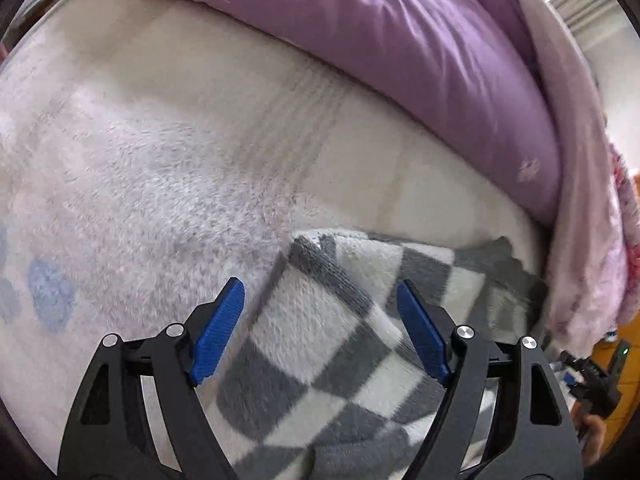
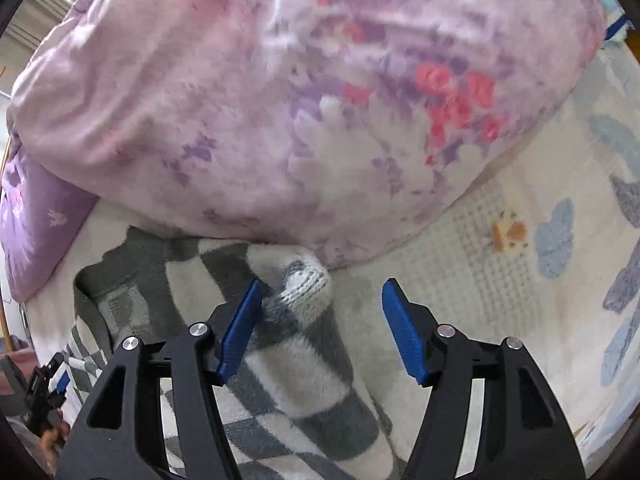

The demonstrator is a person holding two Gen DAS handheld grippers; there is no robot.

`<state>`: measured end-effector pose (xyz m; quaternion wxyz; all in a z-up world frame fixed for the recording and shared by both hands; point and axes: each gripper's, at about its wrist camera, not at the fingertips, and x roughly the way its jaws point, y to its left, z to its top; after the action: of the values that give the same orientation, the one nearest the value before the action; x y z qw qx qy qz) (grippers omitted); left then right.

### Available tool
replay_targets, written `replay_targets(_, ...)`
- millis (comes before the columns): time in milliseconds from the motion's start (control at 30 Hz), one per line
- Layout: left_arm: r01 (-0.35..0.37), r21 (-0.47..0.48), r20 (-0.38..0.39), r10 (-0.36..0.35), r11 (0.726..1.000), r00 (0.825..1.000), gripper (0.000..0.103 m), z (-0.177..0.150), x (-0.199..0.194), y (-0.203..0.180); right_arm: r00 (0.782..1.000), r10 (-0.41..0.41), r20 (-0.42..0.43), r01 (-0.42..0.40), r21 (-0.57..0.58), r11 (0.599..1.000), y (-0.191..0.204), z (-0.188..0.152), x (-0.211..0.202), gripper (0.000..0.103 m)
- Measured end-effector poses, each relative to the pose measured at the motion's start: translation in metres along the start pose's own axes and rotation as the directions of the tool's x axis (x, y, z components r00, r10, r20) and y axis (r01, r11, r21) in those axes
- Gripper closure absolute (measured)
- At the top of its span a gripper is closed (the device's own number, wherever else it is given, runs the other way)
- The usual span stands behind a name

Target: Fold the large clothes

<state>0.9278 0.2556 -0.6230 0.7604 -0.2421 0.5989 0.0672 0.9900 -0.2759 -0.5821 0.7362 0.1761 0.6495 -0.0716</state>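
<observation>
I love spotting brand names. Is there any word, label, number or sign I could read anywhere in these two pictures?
None: no readable text in either view.
Checkered garment: pattern only, no tag showing.
Floral quilt and purple cover: prints only.
Bed sheet: cloud shapes and a small orange motif, too blurred to tell any lettering.

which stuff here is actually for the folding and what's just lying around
For the job: checked grey-and-white garment, left gripper, right gripper.

Lying about: purple quilt, pink floral duvet, fleecy bed cover.
</observation>
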Motion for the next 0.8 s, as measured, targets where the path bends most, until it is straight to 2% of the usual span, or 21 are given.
replay_targets(67, -0.066, 0.029, -0.042, 0.068, 0.997, 0.997, 0.024, -0.001, 0.012, -0.003, 1.0, 0.002, -0.025, -0.002, -0.003, 1.0, -0.001, 0.0, 0.011, 0.043)
replay_targets(167, -0.113, 0.046, -0.08, 0.117, 0.993, 0.99, 0.024, -0.002, 0.023, -0.005, 0.997, 0.049, -0.057, -0.048, 0.022, 0.999, -0.008, 0.001, 0.021, 0.046)
replay_targets(200, -0.117, 0.048, -0.086, 0.12, 0.992, 0.989, 0.027, -0.002, 0.024, -0.004, 0.996, 0.061, -0.061, -0.059, 0.025, 0.998, -0.009, 0.001, 0.022, 0.057)
replay_targets(233, -0.102, 0.053, -0.076, 0.106, 0.993, 0.991, 0.04, -0.003, 0.023, -0.004, 0.994, 0.093, -0.064, -0.091, 0.024, 0.996, -0.01, 0.0, 0.022, 0.063)
replay_targets(267, -0.082, 0.061, -0.072, 0.086, 0.995, 0.994, 0.055, -0.001, 0.023, -0.006, 0.991, 0.111, -0.069, -0.11, 0.021, 0.994, -0.011, -0.002, 0.021, 0.076)
replay_targets(300, -0.064, 0.075, -0.052, 0.068, 0.995, 0.996, 0.066, -0.002, 0.018, -0.008, 0.991, 0.12, -0.064, -0.12, 0.013, 0.993, -0.014, -0.005, 0.018, 0.079)
replay_targets(333, -0.067, 0.086, -0.024, 0.069, 0.994, 0.997, 0.073, -0.003, 0.013, -0.01, 0.992, 0.119, -0.044, -0.119, -0.004, 0.993, -0.013, -0.007, 0.013, 0.08)
replay_targets(433, -0.057, 0.128, 0.033, 0.053, 0.99, 0.998, 0.082, -0.013, -0.001, -0.017, 0.99, 0.135, 0.033, -0.133, -0.059, 0.989, -0.008, -0.022, -0.004, 0.083)
replay_targets(533, -0.022, 0.148, 0.083, 0.01, 0.989, 0.996, 0.084, -0.025, -0.026, -0.017, 0.98, 0.178, 0.093, -0.171, -0.079, 0.982, -0.014, -0.039, -0.029, 0.084)
replay_targets(667, 0.023, 0.199, 0.156, -0.055, 0.98, 0.986, 0.085, -0.045, -0.078, -0.022, 0.959, 0.24, 0.152, -0.227, -0.102, 0.969, -0.021, -0.061, -0.069, 0.085)
replay_targets(800, 0.038, 0.252, 0.205, -0.092, 0.967, 0.974, 0.085, -0.075, -0.125, -0.028, 0.935, 0.294, 0.198, -0.269, -0.144, 0.952, -0.028, -0.089, -0.116, 0.085)
